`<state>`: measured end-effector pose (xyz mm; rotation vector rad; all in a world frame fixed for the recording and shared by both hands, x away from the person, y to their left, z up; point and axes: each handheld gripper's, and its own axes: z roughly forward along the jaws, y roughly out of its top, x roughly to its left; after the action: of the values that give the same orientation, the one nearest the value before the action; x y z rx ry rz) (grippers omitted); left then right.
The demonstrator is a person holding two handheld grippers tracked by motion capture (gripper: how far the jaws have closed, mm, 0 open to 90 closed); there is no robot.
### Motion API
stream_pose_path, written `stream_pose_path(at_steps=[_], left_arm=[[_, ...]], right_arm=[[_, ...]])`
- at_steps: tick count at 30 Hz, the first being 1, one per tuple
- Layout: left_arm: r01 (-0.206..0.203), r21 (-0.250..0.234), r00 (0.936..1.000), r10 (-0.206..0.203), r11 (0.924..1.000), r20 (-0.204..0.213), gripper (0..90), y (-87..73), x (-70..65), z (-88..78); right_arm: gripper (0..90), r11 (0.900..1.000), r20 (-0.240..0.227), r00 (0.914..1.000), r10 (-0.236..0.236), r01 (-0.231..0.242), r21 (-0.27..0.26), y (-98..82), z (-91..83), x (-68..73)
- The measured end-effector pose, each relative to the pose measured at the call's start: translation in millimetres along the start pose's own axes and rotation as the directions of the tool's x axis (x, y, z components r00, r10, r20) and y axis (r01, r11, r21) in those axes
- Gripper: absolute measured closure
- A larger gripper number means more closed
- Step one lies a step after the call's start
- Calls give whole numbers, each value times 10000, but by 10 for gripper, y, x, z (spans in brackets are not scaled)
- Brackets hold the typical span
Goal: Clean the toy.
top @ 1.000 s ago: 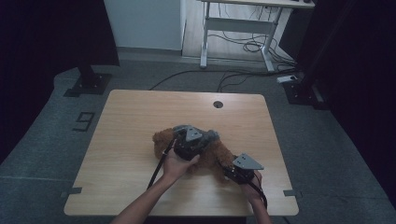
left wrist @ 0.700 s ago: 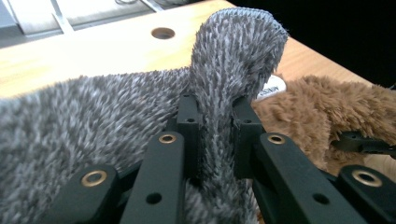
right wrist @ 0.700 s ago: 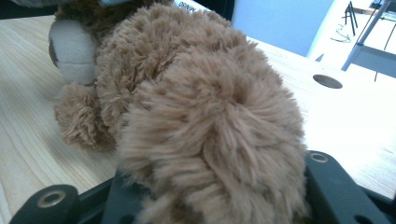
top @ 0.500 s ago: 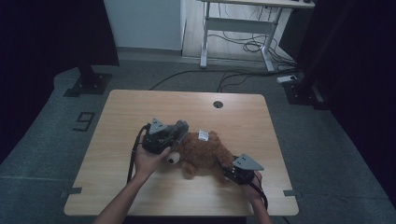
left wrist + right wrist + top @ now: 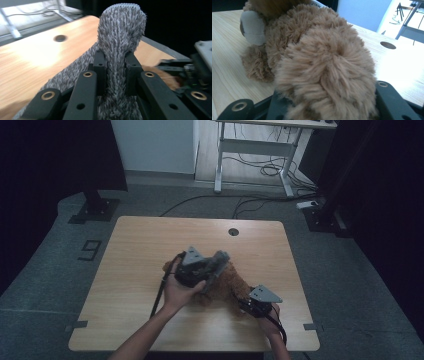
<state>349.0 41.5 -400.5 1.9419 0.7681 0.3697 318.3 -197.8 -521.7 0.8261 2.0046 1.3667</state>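
Left claw (image 5: 113, 72) is pinched tight on a grey fuzzy cloth (image 5: 120, 35) right above the brown teddy (image 5: 312, 57), right claw (image 5: 246, 303) clamps the teddy's leg, bare tabletop (image 5: 150, 240) all around.

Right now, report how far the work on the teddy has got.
Done: the left gripper is shut on the grey cloth, raised above the table. In hand: the right gripper clamps the teddy by a limb. Left: the cloth is not yet on the teddy, if dressing is intended.

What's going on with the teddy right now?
Left gripper shut on grey fuzzy cloth. Right gripper clamps teddy bear limb. Nothing in the way.
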Motion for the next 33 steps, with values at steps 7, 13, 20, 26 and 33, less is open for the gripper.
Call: stream_pose_path(at_steps=[7,13,20,26,33], left_arm=[[-465,1056,9988,449,9933,176,750,-110,-231,490],[-487,1118,9986,505,9925,-138,769,-242,-157,517],[-412,749,9891,513,9963,-1379,775,-341,98,197],[525,377,9835,-451,9979,-1754,777,-400,513,-70],[1195,162,9685,-1130,9927,-2217,775,-498,826,-343]], right_arm=[[567,10000,-11,10000,-20,20,-38,-5,-3,4],[567,9999,-28,9999,-100,100,-23,-3,-4,6],[568,9999,-8,9999,-152,152,-44,-3,-7,12],[568,9997,-49,9997,-247,247,-59,-10,-12,13],[568,9995,-15,9995,-301,301,-50,-17,-21,5]])
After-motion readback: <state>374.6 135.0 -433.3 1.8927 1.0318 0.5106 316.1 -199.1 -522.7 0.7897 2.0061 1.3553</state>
